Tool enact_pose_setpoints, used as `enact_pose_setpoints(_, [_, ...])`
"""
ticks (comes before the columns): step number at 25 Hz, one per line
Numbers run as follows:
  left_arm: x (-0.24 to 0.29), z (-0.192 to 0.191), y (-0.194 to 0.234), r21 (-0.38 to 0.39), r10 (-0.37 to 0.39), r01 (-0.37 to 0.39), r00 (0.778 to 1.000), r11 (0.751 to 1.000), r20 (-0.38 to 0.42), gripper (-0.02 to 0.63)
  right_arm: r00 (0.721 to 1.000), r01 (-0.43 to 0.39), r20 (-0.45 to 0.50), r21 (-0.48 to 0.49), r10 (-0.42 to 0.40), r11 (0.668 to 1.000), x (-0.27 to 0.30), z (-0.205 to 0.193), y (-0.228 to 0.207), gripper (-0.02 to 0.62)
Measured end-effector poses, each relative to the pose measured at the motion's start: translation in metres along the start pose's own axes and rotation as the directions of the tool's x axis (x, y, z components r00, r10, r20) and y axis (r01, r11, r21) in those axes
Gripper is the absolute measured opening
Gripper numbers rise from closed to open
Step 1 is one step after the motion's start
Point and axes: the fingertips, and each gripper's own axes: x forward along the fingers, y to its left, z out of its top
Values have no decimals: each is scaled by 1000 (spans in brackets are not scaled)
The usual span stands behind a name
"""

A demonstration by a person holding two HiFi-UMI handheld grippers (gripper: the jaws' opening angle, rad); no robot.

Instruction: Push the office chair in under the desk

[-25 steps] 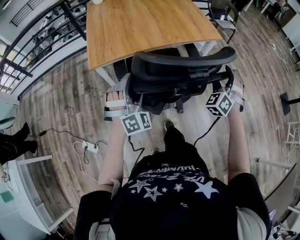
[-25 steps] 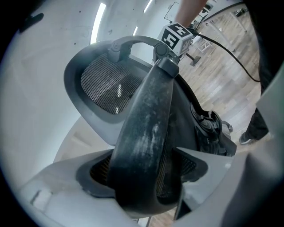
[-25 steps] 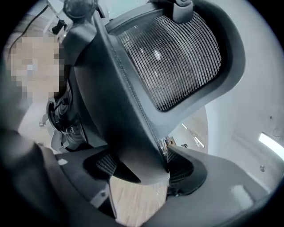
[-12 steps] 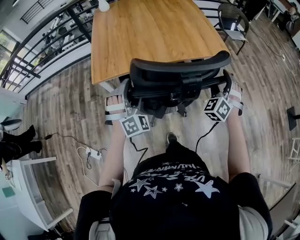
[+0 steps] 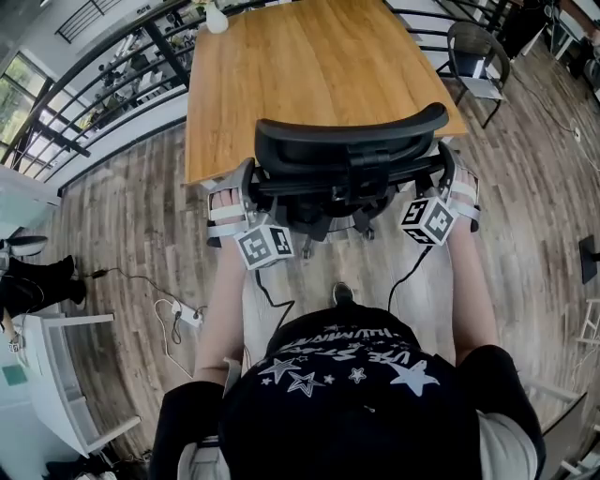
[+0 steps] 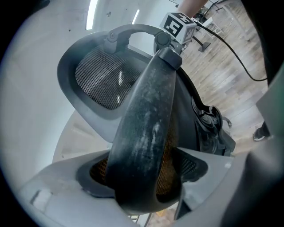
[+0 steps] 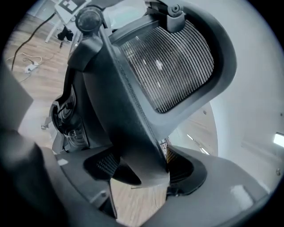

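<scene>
The black office chair (image 5: 352,141) stands at the near edge of the wooden desk (image 5: 309,66) in the head view, its backrest towards me and its seat under the desktop. My left gripper (image 5: 246,192) clamps the left edge of the backrest; my right gripper (image 5: 448,183) clamps the right edge. In the left gripper view the left gripper (image 6: 142,177) has the curved backrest frame (image 6: 146,124) filling the space between its pads. In the right gripper view the right gripper (image 7: 142,170) is pressed on the backrest frame (image 7: 124,115), with the mesh headrest (image 7: 173,62) above.
A power strip with cables (image 5: 183,314) lies on the wooden floor at the left. A second chair (image 5: 473,56) stands by the desk's far right corner. White furniture (image 5: 56,375) is at the lower left, a railing (image 5: 94,84) beyond the desk, a white object (image 5: 217,19) on the desktop.
The chair has rolled forward towards the desk with both grippers still clamped on its backrest. Its seat has passed under the desk edge, and I have stepped forward with it.
</scene>
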Motion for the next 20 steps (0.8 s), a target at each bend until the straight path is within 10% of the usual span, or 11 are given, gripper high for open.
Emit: enact_pose_setpoints(20, [67, -5, 19, -16, 14, -16, 997, 1000, -76, 407, 993, 3, 114, 1, -3, 1000, 64, 15, -17, 314])
